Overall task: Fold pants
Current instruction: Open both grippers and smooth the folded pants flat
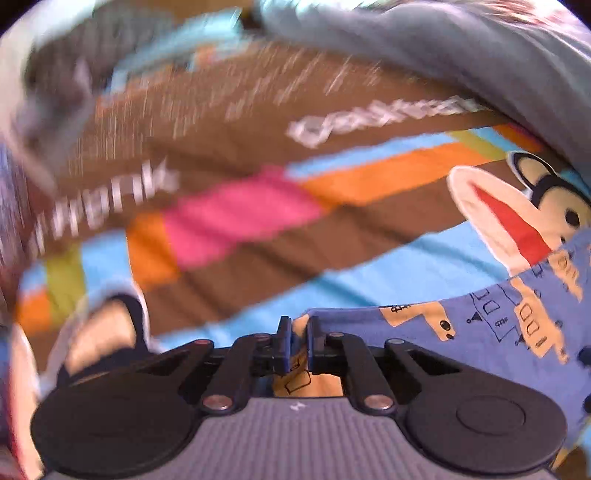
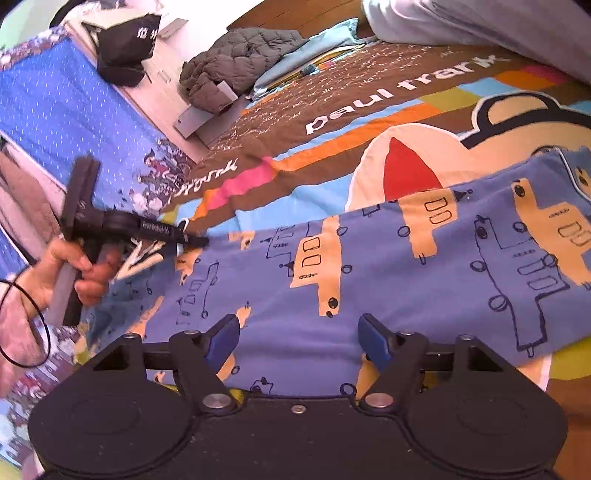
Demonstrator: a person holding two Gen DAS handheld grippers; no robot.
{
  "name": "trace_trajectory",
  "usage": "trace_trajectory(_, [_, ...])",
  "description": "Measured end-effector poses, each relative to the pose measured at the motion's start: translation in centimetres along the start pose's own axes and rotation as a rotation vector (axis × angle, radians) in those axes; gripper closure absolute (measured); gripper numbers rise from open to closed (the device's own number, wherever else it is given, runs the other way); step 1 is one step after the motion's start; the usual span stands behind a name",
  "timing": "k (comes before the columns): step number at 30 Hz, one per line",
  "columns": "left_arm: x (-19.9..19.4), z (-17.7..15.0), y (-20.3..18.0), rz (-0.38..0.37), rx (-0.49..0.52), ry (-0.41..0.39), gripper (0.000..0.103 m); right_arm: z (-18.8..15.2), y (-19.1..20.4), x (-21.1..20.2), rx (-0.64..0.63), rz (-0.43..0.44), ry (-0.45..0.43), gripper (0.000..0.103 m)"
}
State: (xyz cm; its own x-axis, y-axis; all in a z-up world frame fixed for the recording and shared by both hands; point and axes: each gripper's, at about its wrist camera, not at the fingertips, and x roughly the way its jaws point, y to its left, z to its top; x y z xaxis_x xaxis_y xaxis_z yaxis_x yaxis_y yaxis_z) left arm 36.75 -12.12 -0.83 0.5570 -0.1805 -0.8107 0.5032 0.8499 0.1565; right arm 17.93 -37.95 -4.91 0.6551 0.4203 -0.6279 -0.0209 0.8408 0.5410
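Observation:
The pants (image 2: 369,277) are blue with tan cartoon prints and lie spread flat on the bedspread (image 2: 332,110). My left gripper (image 1: 300,332) is shut on the pants (image 1: 480,332) at an end corner, with cloth pinched between its pads. The right wrist view shows the same left gripper (image 2: 201,242) at the pants' left end, held by a hand (image 2: 74,273). My right gripper (image 2: 299,339) is open just over the near edge of the pants, its blue pads wide apart with flat cloth below them. The left wrist view is blurred.
The bedspread (image 1: 258,258) is colourful, with a cartoon monkey print. A grey quilted jacket (image 2: 236,55) and a black bag (image 2: 125,40) lie at the far left. A pale grey duvet (image 2: 480,22) is bunched at the far right. A blue patterned cloth (image 2: 55,110) hangs on the left.

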Motion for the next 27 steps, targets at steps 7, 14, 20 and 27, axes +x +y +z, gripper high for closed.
trace_trajectory(7, [2.1,-2.3,-3.7,0.203,0.111,-0.057,0.080,-0.2,-1.0,-0.2,0.037,0.027,0.002,0.029])
trace_trajectory(14, [-4.6,-4.3,-6.7,0.130,0.054,-0.270,0.045,3.4,-2.0,-2.8,-0.080,0.000,-0.090,0.025])
trace_trajectory(20, [-3.2,-9.3,-6.4,0.101,0.038,-0.091,0.037,6.8,-6.3,0.6,-0.089,-0.055,-0.025,0.028])
trace_trajectory(27, [-7.8,-13.9,1.7,0.086,-0.180,-0.066,0.029,7.9,-13.5,-4.8,0.203,-0.201,-0.162,0.041])
